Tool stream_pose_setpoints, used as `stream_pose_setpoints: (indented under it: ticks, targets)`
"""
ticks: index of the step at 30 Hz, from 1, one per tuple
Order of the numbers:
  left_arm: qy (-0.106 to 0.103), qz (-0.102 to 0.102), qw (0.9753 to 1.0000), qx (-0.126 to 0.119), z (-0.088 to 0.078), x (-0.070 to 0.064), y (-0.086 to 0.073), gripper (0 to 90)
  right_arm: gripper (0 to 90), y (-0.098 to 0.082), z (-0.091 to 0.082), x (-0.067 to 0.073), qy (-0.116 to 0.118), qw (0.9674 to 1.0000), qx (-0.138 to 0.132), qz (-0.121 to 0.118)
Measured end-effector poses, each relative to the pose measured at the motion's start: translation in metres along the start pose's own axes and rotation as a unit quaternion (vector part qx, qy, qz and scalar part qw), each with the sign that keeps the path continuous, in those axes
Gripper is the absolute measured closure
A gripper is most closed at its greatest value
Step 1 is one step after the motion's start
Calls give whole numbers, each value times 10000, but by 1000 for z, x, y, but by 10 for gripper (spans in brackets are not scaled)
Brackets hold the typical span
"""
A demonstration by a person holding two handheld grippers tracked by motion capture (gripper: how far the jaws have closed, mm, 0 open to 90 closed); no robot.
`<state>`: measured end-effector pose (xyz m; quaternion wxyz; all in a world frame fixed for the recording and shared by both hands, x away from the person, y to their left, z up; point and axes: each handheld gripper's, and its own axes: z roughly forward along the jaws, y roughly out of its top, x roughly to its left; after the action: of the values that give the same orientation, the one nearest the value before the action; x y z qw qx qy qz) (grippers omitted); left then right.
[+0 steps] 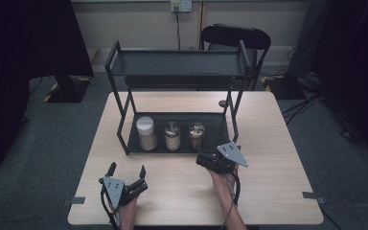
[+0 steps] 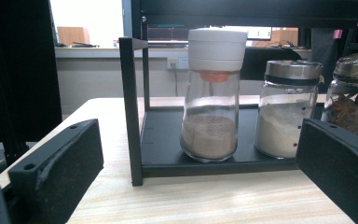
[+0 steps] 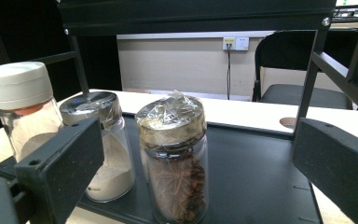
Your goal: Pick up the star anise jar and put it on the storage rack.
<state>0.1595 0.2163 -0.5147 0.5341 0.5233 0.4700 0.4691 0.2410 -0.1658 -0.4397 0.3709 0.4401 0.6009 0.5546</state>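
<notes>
Starting at the left: black two-jaw left gripper point(image 1: 127, 167) low over the pale wooden table point(image 1: 268, 191), well short of the black metal two-tier rack point(image 1: 124, 139), jaws spread wide and holding nothing. Aimed at the tall glass shaker with the white cap and tan powder point(image 2: 212, 98), at the left end of the rack's bottom shelf. Could clip the rack's front-left post on a straight push forward, since that upright sits just beside the shaker in the left gripper view. Next along, a steel-lidded glass jar of white powder point(image 1: 172, 136), close enough to both neighbours to get knocked by a wide jaw. Further right, a glass jar of star anise with clear film crumpled over its lid point(image 3: 175, 158), at the right end of the same shelf, framed between the gaping, empty jaws of the black right gripper point(image 1: 202, 159), near but not touching. Likely to slip if pinched on the film (slick, loose stuff), or to tip against the middle jar if taken too high. Counted: two grippers, three jars, one rack with two shelves, one table.
</notes>
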Motion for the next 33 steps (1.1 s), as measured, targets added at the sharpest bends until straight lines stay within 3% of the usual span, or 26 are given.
stream_pose_setpoints:
  ticks: [33]
  targets:
    - [-8, -2, 10000, 10, 0, 0, 0, 1, 12, -15, -28, -4, -230, 9997, -107, 50]
